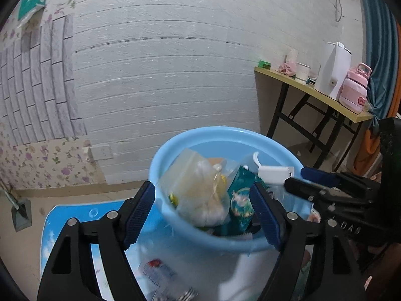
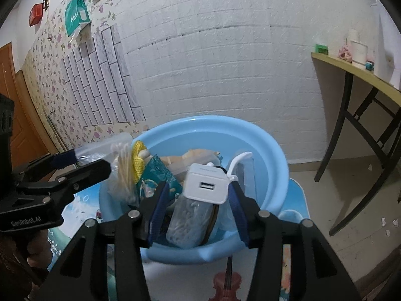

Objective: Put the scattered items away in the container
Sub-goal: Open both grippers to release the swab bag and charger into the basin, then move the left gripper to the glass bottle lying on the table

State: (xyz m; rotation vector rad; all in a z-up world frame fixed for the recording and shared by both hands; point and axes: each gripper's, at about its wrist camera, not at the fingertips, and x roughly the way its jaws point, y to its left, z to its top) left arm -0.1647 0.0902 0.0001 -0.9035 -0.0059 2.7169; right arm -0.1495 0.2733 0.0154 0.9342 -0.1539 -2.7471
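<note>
The blue basin sits on a printed mat, already heaped with a cotton-swab bag, a teal packet and other pouches. The left claw is spread wide over the basin's near rim with nothing between its pads. The right claw stands part open around a white charger above the basin; whether the pads press it, I cannot tell. Only the left view shows a small packet on the mat just before the basin. Only the right view shows a door far left of the basin.
</note>
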